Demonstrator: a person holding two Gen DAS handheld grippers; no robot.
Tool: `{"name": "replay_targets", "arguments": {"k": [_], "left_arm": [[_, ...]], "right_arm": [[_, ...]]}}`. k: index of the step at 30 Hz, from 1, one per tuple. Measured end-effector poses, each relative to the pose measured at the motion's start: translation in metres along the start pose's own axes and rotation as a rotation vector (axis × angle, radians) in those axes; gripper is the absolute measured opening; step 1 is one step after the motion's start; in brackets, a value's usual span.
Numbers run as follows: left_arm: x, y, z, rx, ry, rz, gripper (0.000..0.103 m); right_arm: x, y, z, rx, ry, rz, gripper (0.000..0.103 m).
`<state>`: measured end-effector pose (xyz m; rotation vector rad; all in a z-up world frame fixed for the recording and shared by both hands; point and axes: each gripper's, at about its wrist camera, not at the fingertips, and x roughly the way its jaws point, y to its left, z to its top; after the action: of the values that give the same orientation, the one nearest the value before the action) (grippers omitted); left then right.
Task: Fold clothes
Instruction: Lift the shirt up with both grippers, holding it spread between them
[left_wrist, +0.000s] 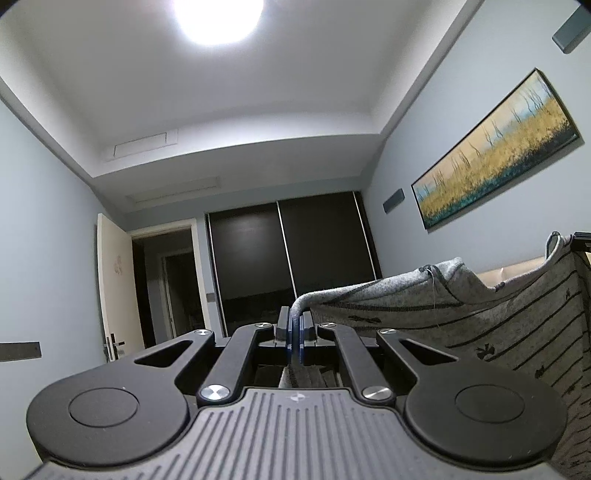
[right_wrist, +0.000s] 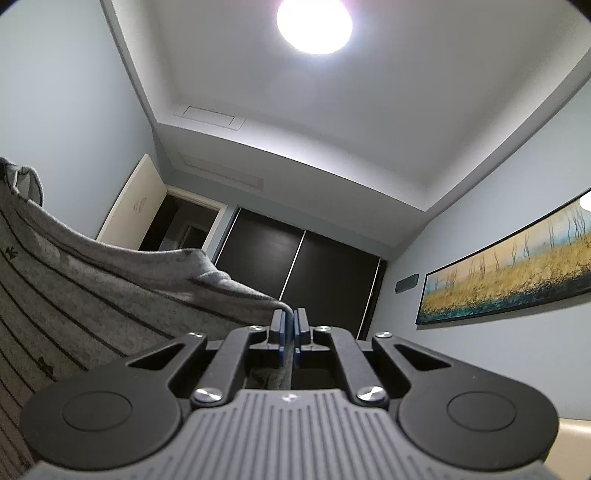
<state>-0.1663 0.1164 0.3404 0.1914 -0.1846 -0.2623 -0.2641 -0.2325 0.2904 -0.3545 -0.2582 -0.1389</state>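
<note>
left tongs (left_wrist: 294, 325) pinch grey striped garment (left_wrist: 498, 317) edge | right tongs (right_wrist: 290, 325) pinch opposite edge | cloth slung between, lower right of left view, lower left of right view | long axis tongs-to-tongs | neither hand nearer

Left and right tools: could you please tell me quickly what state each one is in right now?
Left tool: closed on the grey striped knit garment.
Right tool: closed on the same garment.
</note>
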Motion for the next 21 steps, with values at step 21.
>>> {"name": "replay_targets", "arguments": {"k": [21], "left_arm": [[-0.022, -0.013, 0.014, 0.087, -0.034, 0.042, 0.002]], "right_arm": [[-0.009, -0.008, 0.006, 0.010, -0.054, -0.011, 0.006]]}}
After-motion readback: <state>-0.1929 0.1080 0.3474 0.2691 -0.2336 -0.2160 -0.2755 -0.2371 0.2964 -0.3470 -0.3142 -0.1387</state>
